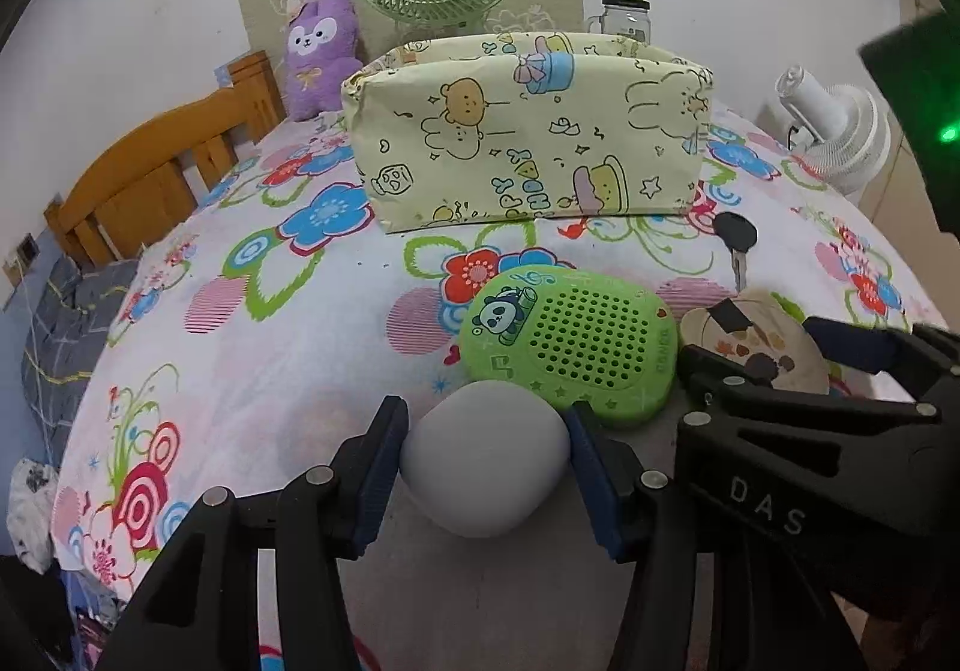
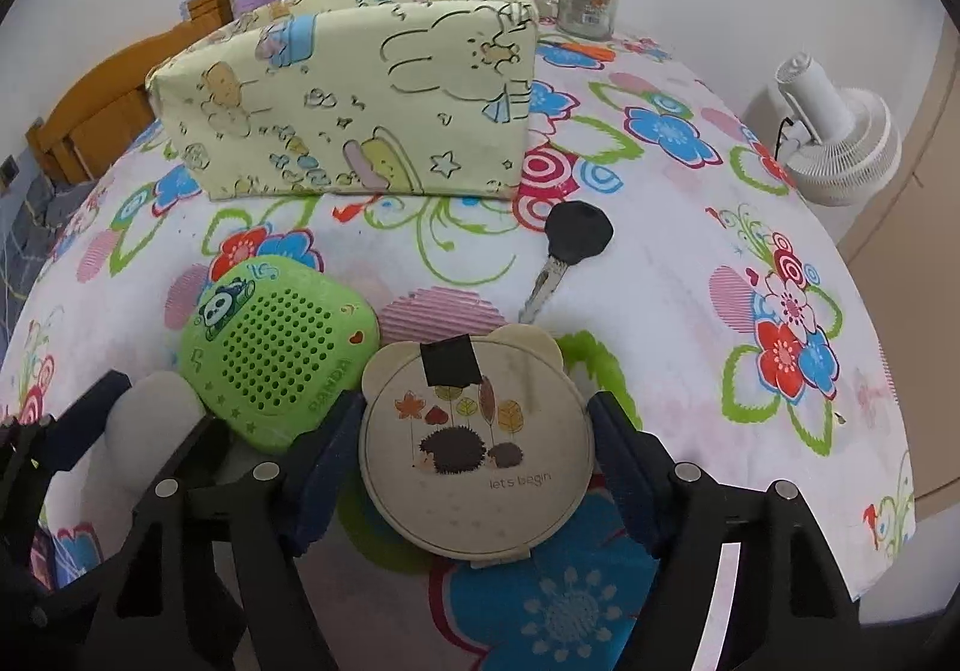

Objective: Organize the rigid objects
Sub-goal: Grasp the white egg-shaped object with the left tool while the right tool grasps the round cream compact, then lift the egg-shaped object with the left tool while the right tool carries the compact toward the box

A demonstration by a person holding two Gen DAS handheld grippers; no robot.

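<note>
White, smooth, rounded plastic object (image 1: 485, 461) is pinched between the blue pads of the left gripper (image 1: 486, 476), low over the flower-printed bedsheet (image 1: 312, 347). Just beside it lies a green perforated panda speaker (image 1: 570, 338). The right gripper (image 2: 480, 482) straddles a round cream compact with hedgehog artwork (image 2: 477, 449); its jaws stand apart, pads not visibly pressing. A black-headed key (image 2: 570, 245) lies beyond, before a pale yellow cartoon-print fabric box (image 2: 360, 107).

Key (image 2: 573, 242) before fabric box (image 2: 360, 95)
</note>
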